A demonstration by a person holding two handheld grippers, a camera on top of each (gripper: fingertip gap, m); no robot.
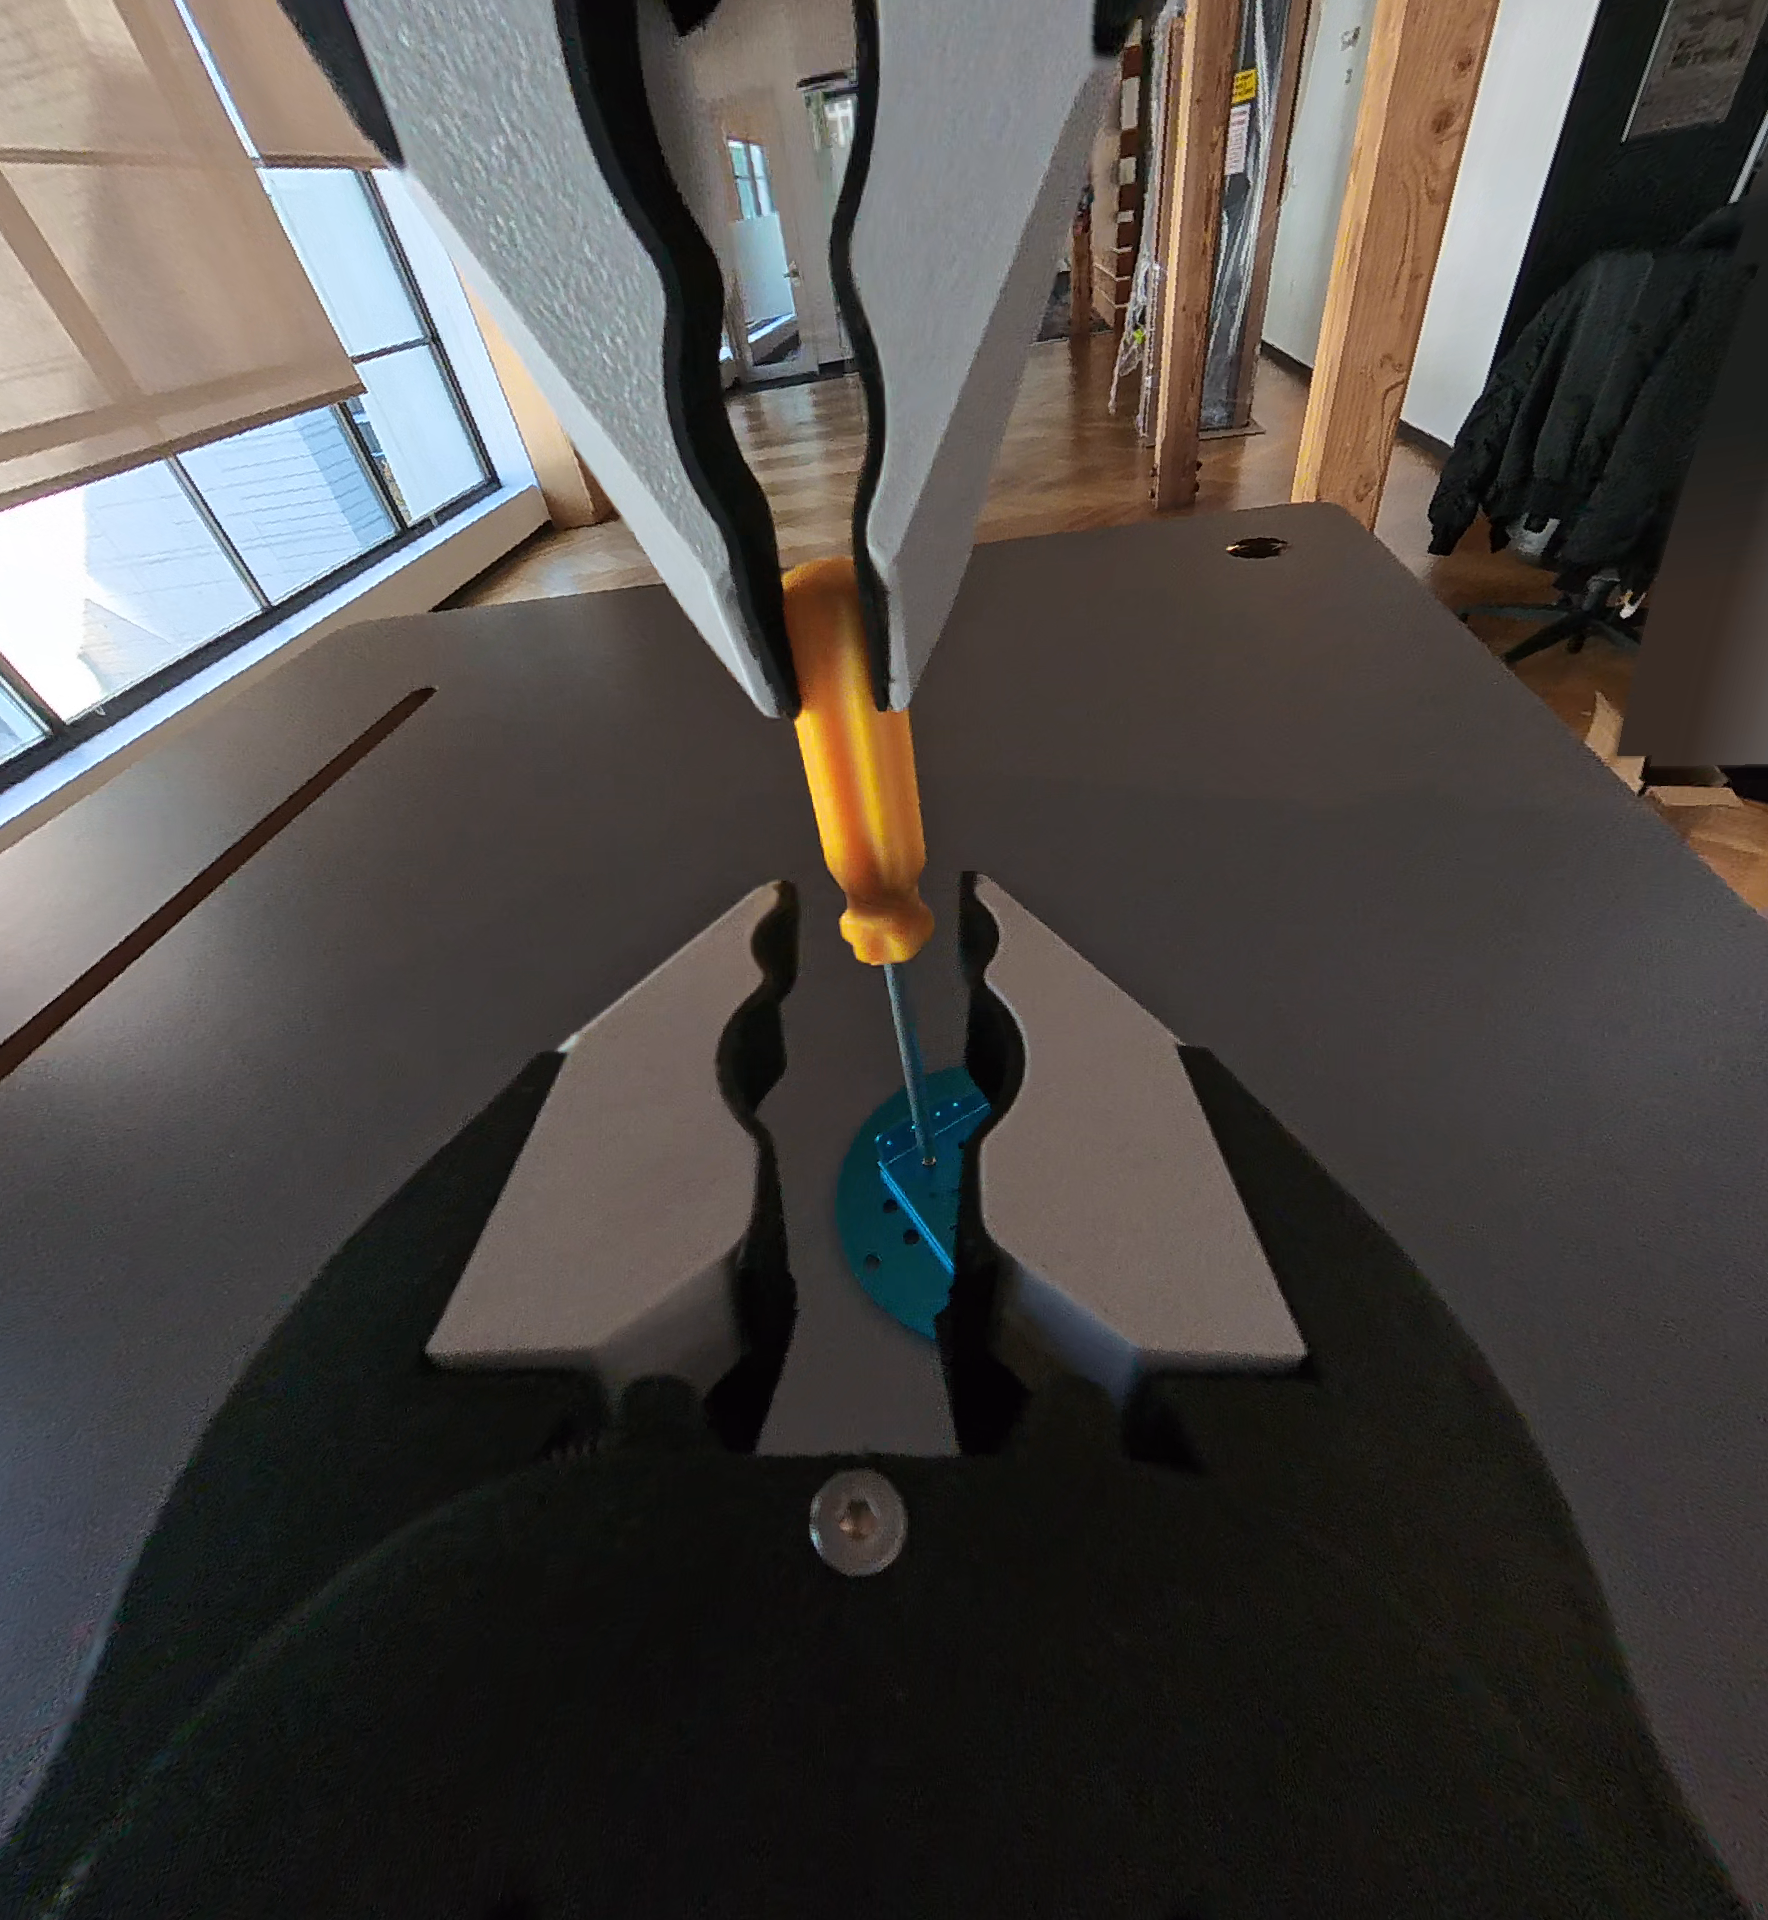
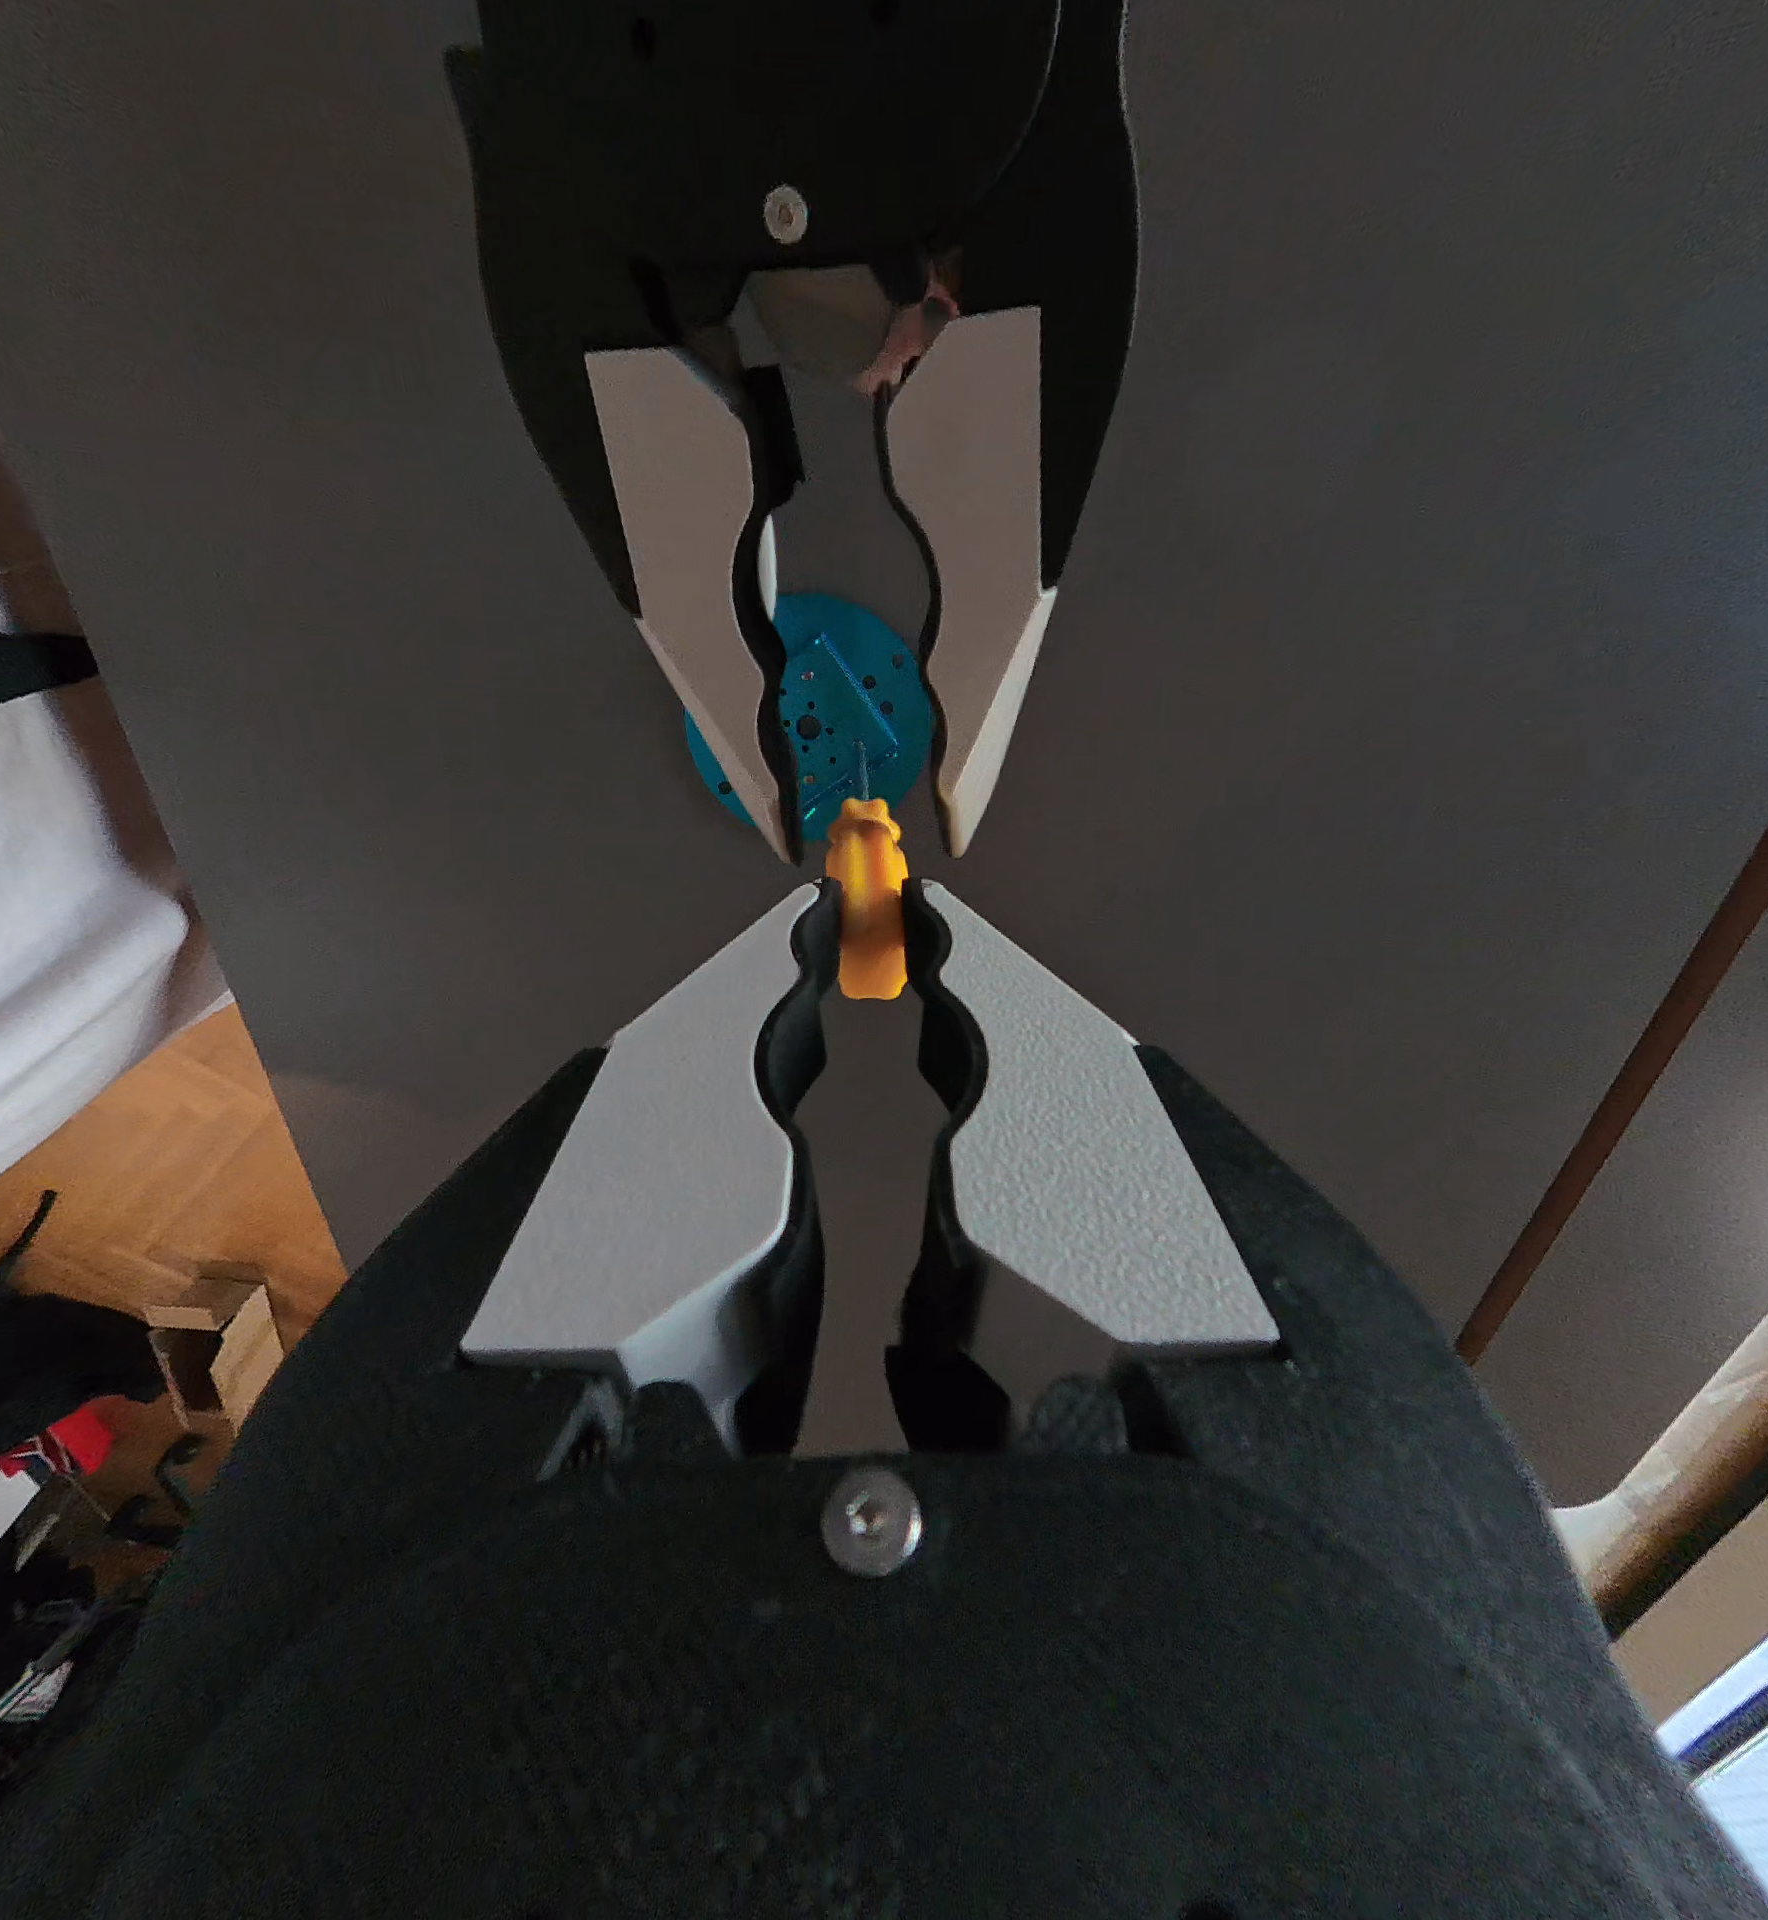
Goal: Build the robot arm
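Observation:
A blue round perforated disc (image 1: 885, 1236) with a blue angle bracket (image 1: 937, 1122) on it lies on the dark grey table (image 1: 1275, 831). My right gripper (image 1: 838, 707) comes down from above, shut on the orange handle of a screwdriver (image 1: 859, 790). The screwdriver's metal tip rests on the bracket. My left gripper (image 1: 875, 888) is open and low over the disc, its right finger covering the disc's edge. I cannot tell whether it touches. In the right wrist view my right gripper (image 2: 872, 894) clamps the screwdriver (image 2: 864, 925), and the left gripper (image 2: 869, 850) straddles the disc (image 2: 838, 686).
The table has a long slot (image 1: 184, 894) at the left and a cable hole (image 1: 1256, 548) at the far right. Beyond it are windows (image 1: 132, 582), wooden posts (image 1: 1368, 260) and a black jacket on a chair (image 1: 1586, 395). A cardboard box (image 2: 225, 1340) sits on the floor. About 4 cm separates my left fingertips from my right.

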